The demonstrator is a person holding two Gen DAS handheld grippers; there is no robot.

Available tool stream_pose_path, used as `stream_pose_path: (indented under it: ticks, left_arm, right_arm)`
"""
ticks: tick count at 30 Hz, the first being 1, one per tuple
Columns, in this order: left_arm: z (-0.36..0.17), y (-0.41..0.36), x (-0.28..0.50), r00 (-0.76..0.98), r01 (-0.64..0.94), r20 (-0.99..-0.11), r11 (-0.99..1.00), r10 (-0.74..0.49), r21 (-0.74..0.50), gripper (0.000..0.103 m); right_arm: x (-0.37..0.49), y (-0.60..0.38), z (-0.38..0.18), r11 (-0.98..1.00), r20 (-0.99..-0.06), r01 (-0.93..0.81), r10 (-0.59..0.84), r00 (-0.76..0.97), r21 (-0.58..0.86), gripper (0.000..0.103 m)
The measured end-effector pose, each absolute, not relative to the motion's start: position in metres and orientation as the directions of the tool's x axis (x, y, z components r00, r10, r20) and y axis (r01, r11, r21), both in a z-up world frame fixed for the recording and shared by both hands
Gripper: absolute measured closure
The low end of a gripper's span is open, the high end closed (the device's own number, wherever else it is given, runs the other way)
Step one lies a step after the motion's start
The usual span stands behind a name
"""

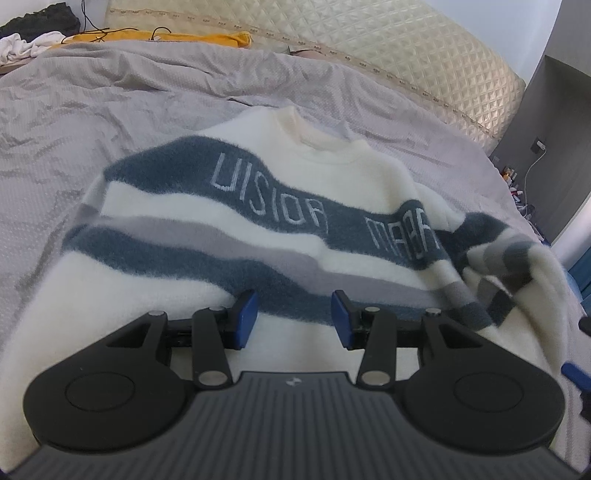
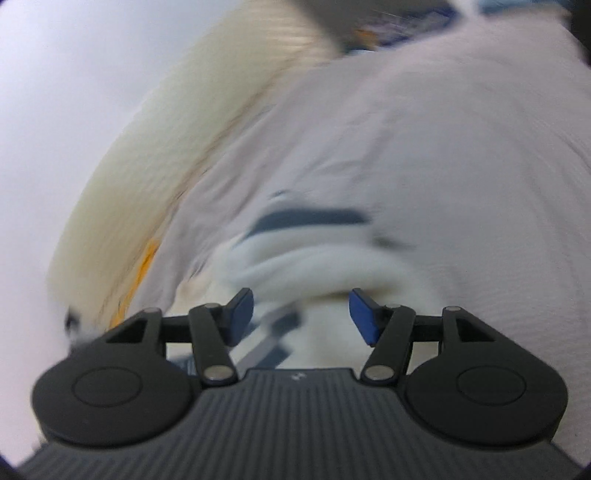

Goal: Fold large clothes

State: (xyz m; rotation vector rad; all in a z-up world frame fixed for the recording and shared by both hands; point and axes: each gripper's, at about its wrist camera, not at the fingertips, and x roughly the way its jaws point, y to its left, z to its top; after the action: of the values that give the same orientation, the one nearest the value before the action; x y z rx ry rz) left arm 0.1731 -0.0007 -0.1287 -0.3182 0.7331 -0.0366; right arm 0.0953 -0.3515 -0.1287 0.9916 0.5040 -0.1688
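A fluffy white sweater [image 1: 295, 206] with navy and grey stripes and pale lettering lies face up on the bed, collar pointing away. Its right sleeve [image 1: 517, 266] is bunched in a heap beside the body. My left gripper [image 1: 293, 317] hovers over the lower part of the sweater, open, its blue pads [image 1: 245, 317] apart with nothing pinched between them. The right wrist view is smeared by motion. There my right gripper [image 2: 303, 315] stands open above blurred white and navy sweater fabric [image 2: 295, 266], gripping nothing.
A wrinkled grey bedspread [image 1: 110, 92] covers the bed. A cream quilted headboard [image 1: 369, 44] runs along the far side, with a yellow cloth [image 1: 166, 37] and dark clothes [image 1: 37, 18] at the far left. A grey cabinet [image 1: 554, 147] stands at the right.
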Motion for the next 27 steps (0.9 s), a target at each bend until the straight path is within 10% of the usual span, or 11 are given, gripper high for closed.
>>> stream_pose_path:
  ticks: [6, 23, 27]
  left_arm:
    - [-0.132, -0.005, 0.175, 0.741, -0.074, -0.656, 0.953, -0.144, -0.293, 0.053]
    - [-0.136, -0.012, 0.180, 0.737, -0.069, -0.661, 0.957, -0.141, -0.280, 0.048]
    - [-0.135, -0.012, 0.179, 0.737, -0.070, -0.660, 0.956, -0.144, -0.286, 0.048]
  right_arm:
    - [0.091, -0.395, -0.166, 0.257, -0.531, 0.500, 0.063, 0.845, 0.827, 0.042]
    - [0.135, -0.375, -0.187, 0.522, -0.692, 0.559, 0.087, 0.716, 0.644, 0.045]
    - [0.149, -0.367, -0.186, 0.568, -0.702, 0.545, 0.085, 0.707, 0.617, 0.084]
